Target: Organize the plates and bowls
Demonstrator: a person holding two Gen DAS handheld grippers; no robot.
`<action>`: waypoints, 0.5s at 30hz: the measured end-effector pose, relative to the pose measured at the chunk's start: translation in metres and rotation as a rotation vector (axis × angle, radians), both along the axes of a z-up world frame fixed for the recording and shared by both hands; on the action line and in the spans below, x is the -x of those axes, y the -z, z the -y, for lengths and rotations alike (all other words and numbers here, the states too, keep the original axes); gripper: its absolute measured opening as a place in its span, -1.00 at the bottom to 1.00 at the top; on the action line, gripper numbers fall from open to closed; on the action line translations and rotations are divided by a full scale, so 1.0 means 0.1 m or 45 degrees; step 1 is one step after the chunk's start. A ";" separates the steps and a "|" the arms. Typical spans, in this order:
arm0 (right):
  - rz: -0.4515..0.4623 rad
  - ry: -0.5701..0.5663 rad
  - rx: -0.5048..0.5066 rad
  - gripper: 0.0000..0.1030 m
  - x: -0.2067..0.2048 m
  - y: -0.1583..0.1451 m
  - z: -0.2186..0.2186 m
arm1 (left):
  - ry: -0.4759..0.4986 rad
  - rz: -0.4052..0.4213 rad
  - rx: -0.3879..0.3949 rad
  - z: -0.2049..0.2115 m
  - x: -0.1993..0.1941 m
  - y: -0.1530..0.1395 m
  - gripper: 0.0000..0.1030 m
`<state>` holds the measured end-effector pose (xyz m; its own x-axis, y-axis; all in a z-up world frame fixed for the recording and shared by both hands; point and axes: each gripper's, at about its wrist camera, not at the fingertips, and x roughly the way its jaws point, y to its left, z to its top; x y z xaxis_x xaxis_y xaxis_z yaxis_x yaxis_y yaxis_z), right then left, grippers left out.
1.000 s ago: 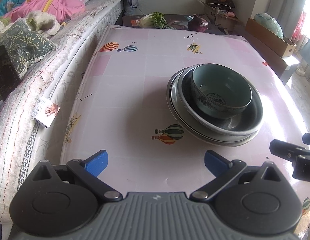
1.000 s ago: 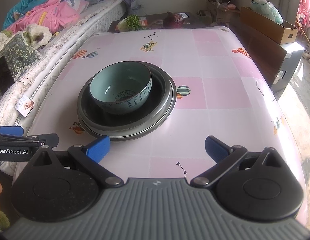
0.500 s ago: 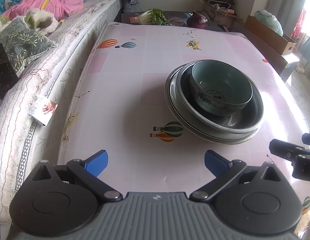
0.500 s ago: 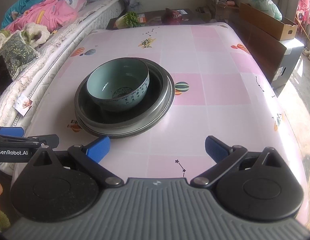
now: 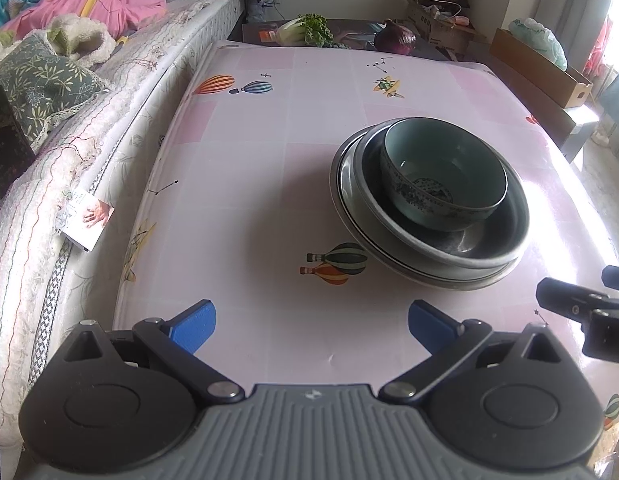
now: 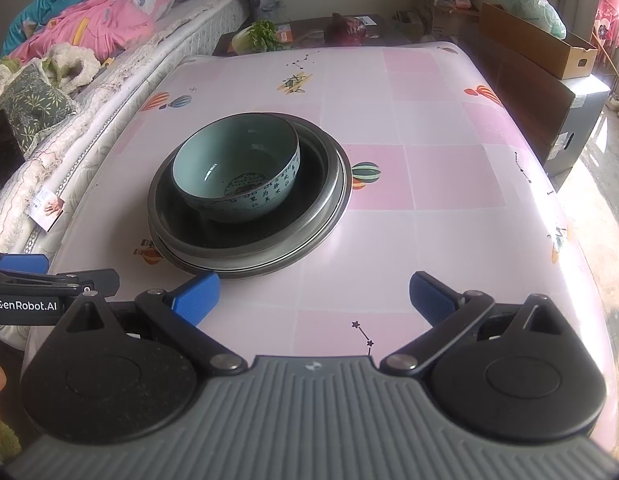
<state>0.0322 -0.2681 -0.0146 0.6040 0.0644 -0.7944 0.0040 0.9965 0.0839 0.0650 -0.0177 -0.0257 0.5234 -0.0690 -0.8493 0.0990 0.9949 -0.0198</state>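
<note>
Celadon bowl (image 6: 237, 168) nested in stacked dark plates (image 6: 325, 216) on table (image 6: 429, 184). Left hand-held gripper (image 5: 311, 322) and right hand-held gripper (image 6: 314, 294) both spread wide, empty.

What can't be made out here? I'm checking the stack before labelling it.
- Plates under the green bowl: exact count unclear in both views; the rims overlap.
- Bowl's writing: too small to read, right wrist view.
- Right tongs: cut off by the edge, left wrist view.
- Table's near edge: hidden by both tongs' bodies.
</note>
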 end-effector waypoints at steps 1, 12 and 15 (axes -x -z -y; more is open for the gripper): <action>0.000 -0.001 0.001 0.97 0.00 0.00 0.00 | 0.000 -0.001 0.001 0.00 0.00 0.00 1.00; 0.001 -0.004 -0.001 0.97 -0.01 -0.01 0.00 | -0.001 -0.002 0.001 0.00 -0.01 0.00 1.00; 0.000 -0.003 -0.001 0.97 -0.01 -0.01 0.00 | 0.000 -0.001 0.000 0.00 -0.01 0.00 1.00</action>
<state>0.0330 -0.2677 -0.0137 0.6039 0.0663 -0.7943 0.0016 0.9964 0.0844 0.0656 -0.0174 -0.0254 0.5224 -0.0690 -0.8499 0.0987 0.9949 -0.0201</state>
